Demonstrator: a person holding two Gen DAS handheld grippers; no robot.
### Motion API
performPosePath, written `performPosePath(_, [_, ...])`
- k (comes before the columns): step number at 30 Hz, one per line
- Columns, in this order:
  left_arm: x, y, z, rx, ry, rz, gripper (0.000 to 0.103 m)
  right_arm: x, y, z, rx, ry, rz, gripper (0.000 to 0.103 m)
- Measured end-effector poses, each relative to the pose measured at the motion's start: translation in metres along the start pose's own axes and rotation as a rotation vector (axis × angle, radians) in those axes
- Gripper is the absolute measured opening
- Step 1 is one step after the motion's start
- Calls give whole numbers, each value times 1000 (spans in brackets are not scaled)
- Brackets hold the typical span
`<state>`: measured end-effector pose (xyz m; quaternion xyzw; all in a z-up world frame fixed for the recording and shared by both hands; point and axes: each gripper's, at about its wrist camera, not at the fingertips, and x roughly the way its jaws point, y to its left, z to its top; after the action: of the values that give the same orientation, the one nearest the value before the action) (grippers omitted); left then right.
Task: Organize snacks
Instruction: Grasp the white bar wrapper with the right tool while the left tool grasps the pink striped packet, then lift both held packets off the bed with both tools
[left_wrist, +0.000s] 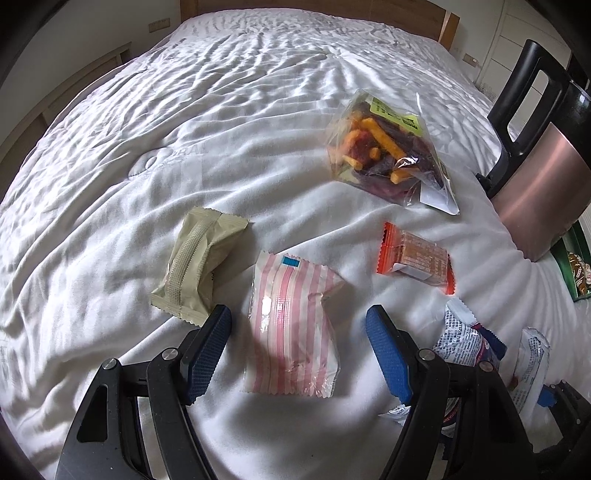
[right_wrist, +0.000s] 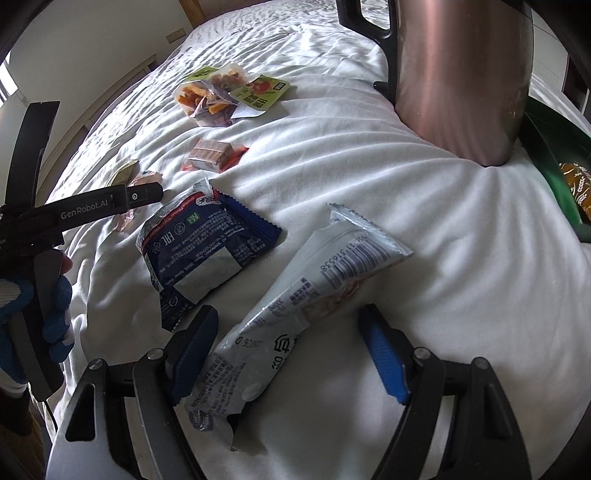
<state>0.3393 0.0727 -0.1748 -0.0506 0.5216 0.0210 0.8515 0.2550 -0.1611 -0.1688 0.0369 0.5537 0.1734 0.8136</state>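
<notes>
On the white quilted bed (left_wrist: 258, 122), the left claw (left_wrist: 297, 350) stands apart astride the pink-striped plastic snack packet (left_wrist: 291, 325) at lower centre, while the right claw (right_wrist: 288, 354) gapes around the long white foil snack bar wrapper (right_wrist: 295, 314).

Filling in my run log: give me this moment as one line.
left hand-held gripper: open, astride pink striped packet | right hand-held gripper: open, astride white bar wrapper | nothing held | on white bedcover
</notes>
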Motion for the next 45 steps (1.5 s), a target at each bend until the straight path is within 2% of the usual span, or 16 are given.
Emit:
performPosePath(7, [-10,-10,8,30,-37,-3,70,0,0,0,2,-1,3,103])
performPosePath(21, [8,0,4,3,-2,7,67,2,1,1,-1,-8,10,102])
performPosePath(24, [10,0,2,11,2,6,56,2,1,0,-4,-11,11,99])
performPosePath(26, [11,1,2,10,-1,13,45,1,-1,-1,-1,-19,12,87])
performPosePath(27, [11,3,2,6,-2,14,40,1,-1,-1,2,-22,16,85])
performPosePath(28, [10,4,3,2,-4,12,38,0,-2,-1,7,-25,21,77])
performPosePath(29, [10,5,3,3,-5,12,37,0,-3,-1,9,-28,32,62])
performPosePath(34, [7,1,1,30,-18,24,29,-2,-2,-2,6,-30,48,62])
performPosePath(45, [-3,-1,0,30,-33,16,25,-6,-4,-5,-6,-26,63,60])
